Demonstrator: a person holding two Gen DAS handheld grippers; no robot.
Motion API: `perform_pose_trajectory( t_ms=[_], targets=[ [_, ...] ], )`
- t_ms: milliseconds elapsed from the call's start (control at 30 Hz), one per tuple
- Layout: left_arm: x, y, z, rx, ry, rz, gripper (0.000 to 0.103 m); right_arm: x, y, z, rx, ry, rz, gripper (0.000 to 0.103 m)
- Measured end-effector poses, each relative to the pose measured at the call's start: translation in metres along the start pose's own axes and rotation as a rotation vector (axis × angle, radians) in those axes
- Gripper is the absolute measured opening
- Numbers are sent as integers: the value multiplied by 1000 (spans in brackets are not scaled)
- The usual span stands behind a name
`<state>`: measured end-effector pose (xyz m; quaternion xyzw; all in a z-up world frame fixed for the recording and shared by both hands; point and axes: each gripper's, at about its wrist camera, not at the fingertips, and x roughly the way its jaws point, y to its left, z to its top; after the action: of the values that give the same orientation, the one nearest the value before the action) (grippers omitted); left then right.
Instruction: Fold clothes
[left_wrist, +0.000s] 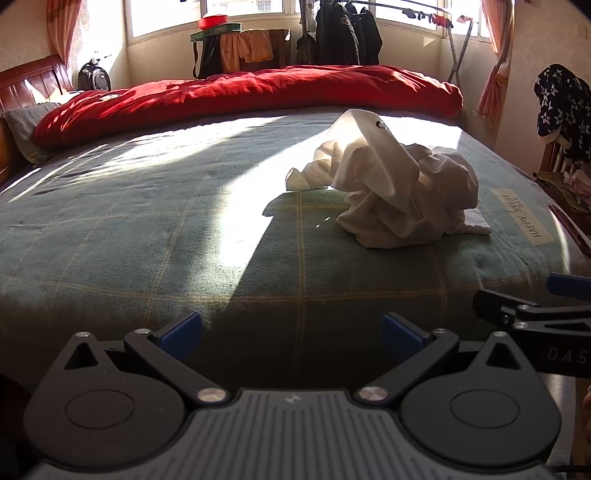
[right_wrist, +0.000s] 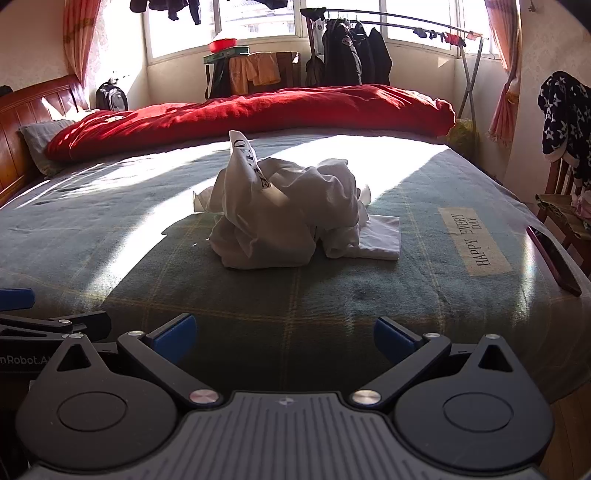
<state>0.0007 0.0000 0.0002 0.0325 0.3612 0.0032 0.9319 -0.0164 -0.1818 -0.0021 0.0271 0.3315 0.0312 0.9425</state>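
On a wide bed covered by a grey-green blanket with thin yellow check lines (right_wrist: 314, 295), a crumpled white cotton garment (right_wrist: 288, 218) lay in a loose heap, a little right of the middle of the bed. Part of it stood up in a peak showing black printed lettering, and one flat corner of white cloth spread onto the blanket at its right side. Sunlight fell in a bright band across the blanket behind and to the left of the heap, which threw a shadow toward the near edge.

The blanket was bare around the garment on every side, with broad open room to its left and between it and the near edge. A pale sewn label reading "HAPPY EVERY DAY" (right_wrist: 471, 240) sat on the blanket near the right edge, and a dark red flat phone-like slab (right_wrist: 552, 260) lay at the very right edge of the bed. A long red rumpled quilt (right_wrist: 258, 110) ran along the far edge, with a grey pillow (right_wrist: 40, 142) and a brown wooden headboard (right_wrist: 33, 110) at the left.

The left gripper (left_wrist: 291, 334) hung at the near edge of the bed, its blue-padded fingers spread wide apart and holding nothing. The right gripper (right_wrist: 284, 332) hung just beside it, also spread wide and empty, pointing almost straight at the garment. Both were well apart from the cloth.

A metal clothes rail with dark jackets (right_wrist: 354, 51) stood by the far windows.
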Motion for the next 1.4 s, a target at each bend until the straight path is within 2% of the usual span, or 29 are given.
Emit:
perform_pose_trajectory(
  t_ms=[233,1400],
  targets=[
    [2,0,3,-21,23,-17,103,1,1,1,2,14,0,103],
    [-1,0,1,-16,2,-29,103,1,0,-2,7,-3,7,103]
  ],
)
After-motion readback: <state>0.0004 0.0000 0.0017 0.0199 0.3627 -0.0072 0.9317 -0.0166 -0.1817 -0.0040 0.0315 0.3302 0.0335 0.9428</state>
